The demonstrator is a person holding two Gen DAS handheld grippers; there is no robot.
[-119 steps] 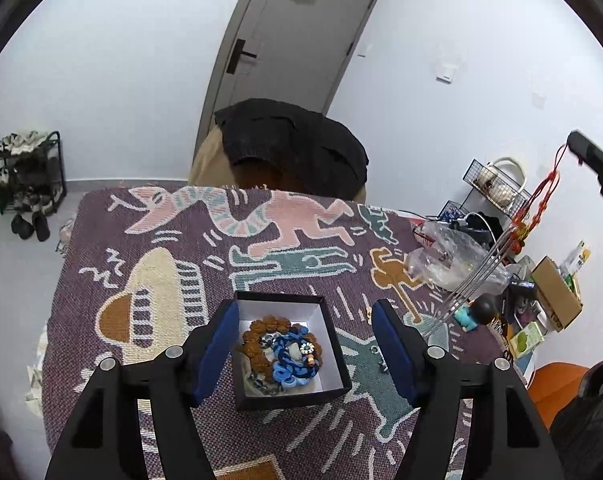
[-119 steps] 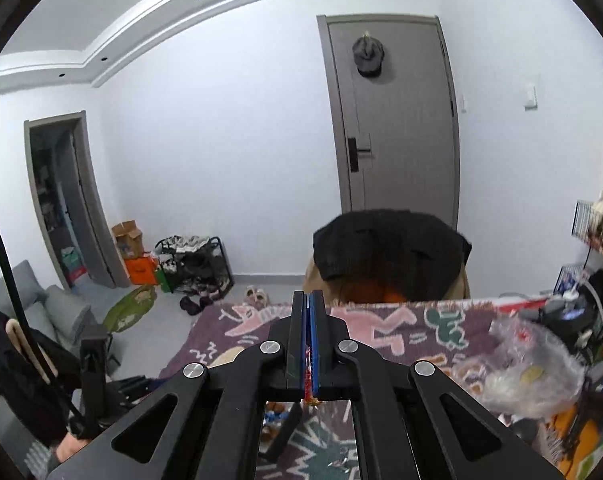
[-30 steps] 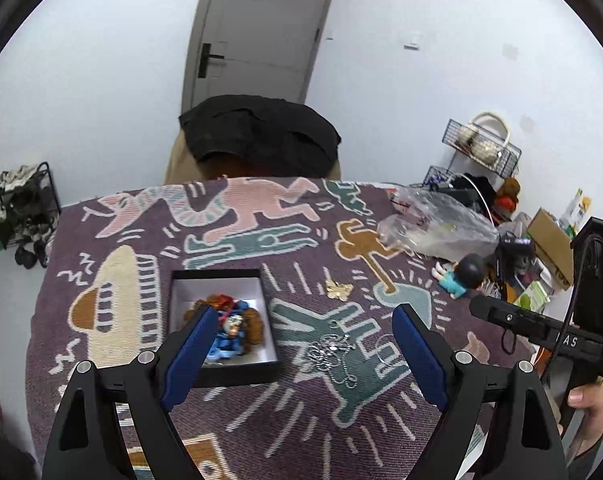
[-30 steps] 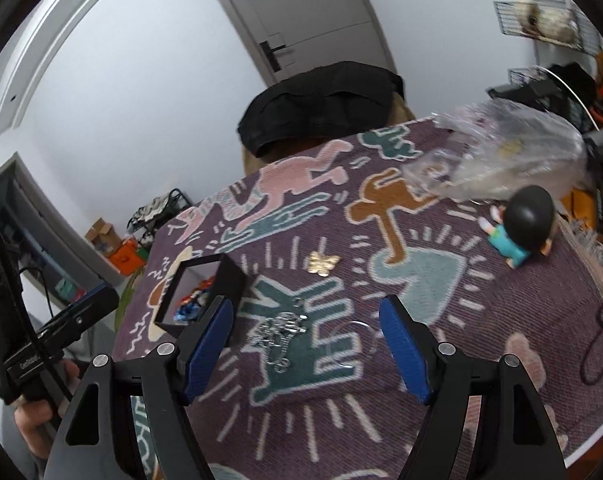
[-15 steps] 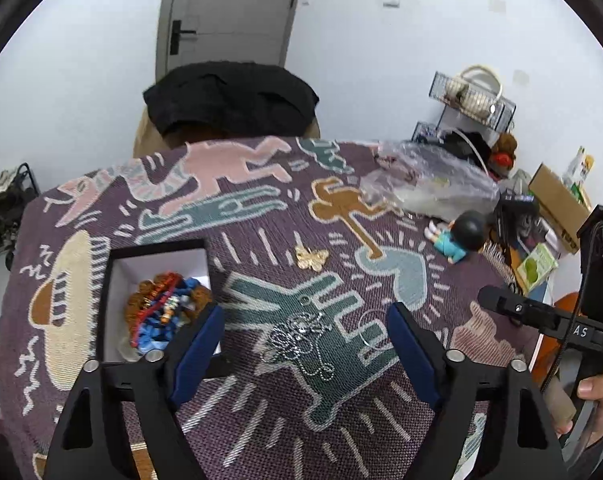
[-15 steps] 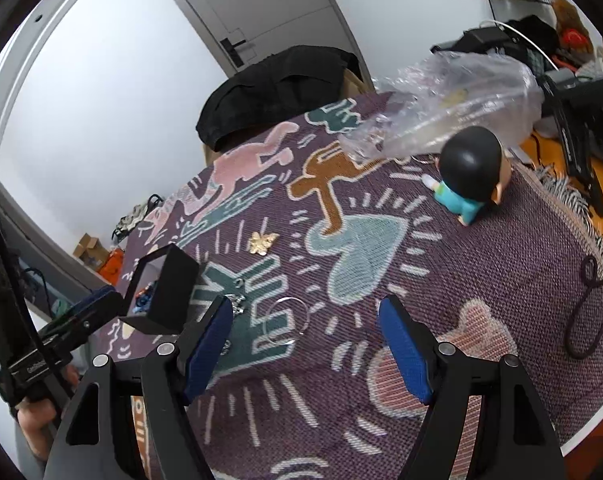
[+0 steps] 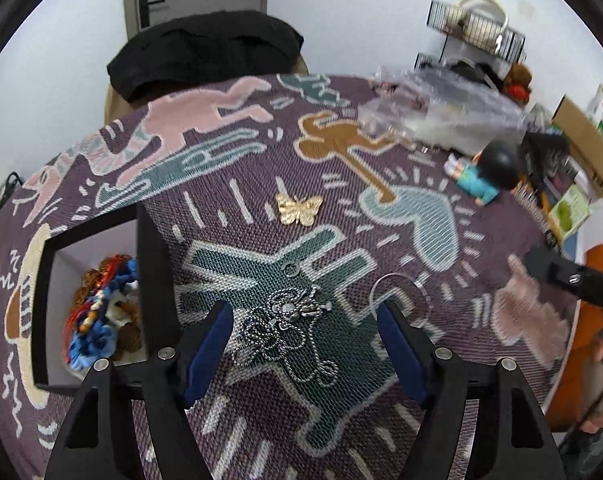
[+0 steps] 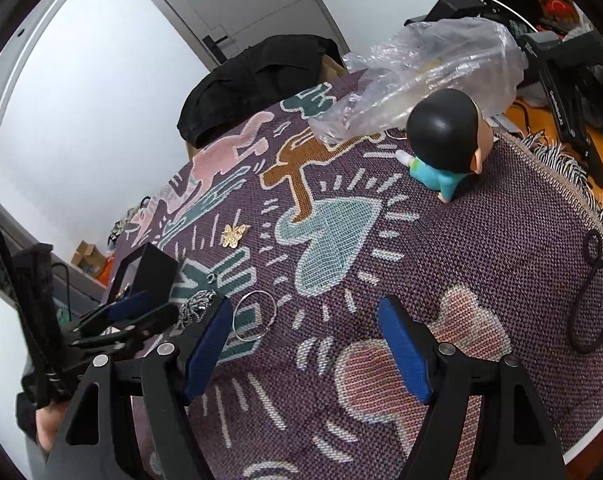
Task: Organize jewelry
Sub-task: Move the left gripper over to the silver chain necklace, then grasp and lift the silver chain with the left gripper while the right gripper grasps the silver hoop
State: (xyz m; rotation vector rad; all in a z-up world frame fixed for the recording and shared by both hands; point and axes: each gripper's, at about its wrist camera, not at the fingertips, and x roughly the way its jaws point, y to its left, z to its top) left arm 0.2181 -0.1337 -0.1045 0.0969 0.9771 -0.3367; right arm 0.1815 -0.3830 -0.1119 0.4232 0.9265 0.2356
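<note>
A black jewelry box (image 7: 147, 264) with a white lining holds several bead bracelets (image 7: 101, 320) at the left of the patterned cloth. My left gripper (image 7: 303, 340) is open, low over a tangled silver bead chain (image 7: 289, 320). A thin silver bangle (image 7: 397, 300) lies by its right finger; it also shows in the right wrist view (image 8: 255, 316). A gold butterfly brooch (image 7: 299, 208) lies farther back. My right gripper (image 8: 305, 344) is open and empty above the cloth, right of the bangle.
A doll with a black head and teal body (image 8: 445, 144) lies at the back right beside a crumpled clear plastic bag (image 8: 425, 68). A chair with a black jacket (image 7: 205, 52) stands behind the table. The cloth's fringed edge (image 8: 557, 164) and cables lie right.
Both grippers have dropped lower and closer to the cloth. The left one has moved right from the box to over the silver chain. The red tasselled piece held 4 s ago is gone from the right gripper.
</note>
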